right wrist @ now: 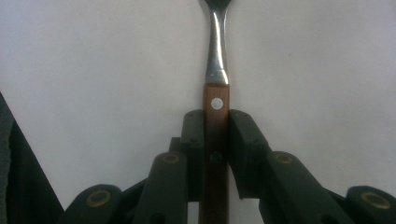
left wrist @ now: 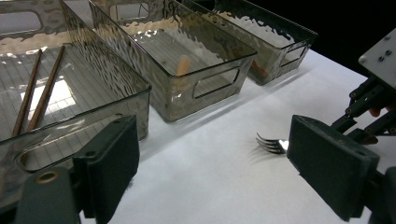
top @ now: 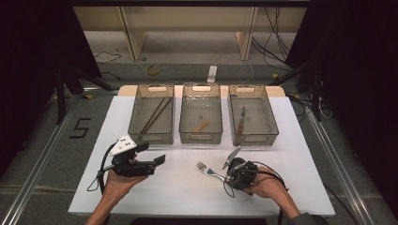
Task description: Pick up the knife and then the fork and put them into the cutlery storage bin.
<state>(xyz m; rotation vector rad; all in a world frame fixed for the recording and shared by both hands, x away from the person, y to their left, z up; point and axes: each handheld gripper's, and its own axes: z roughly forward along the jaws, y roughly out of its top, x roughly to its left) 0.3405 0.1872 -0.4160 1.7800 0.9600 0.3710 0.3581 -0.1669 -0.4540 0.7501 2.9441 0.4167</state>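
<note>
Right gripper (top: pixel 228 174), near right on the table (top: pixel 187 192), jaws clamped on the fork's (top: pixel 210 170) wooden handle; tines point left, fork low over the white top. Left gripper (top: pixel 152 154) near left, jaws wide apart, holding nothing. Three bins (top: pixel 201 136) stand in a row at the far side.

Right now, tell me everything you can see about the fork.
The fork has a shiny metal head and neck and a brown wooden handle with a pale round rivet. It lies flat on the white table, in front of the middle bin, its tines pointing toward the person's left. The right gripper is closed on the handle, a black pad pressing each side. Nothing else touches it, and the left gripper stands open, well apart from it.
</note>
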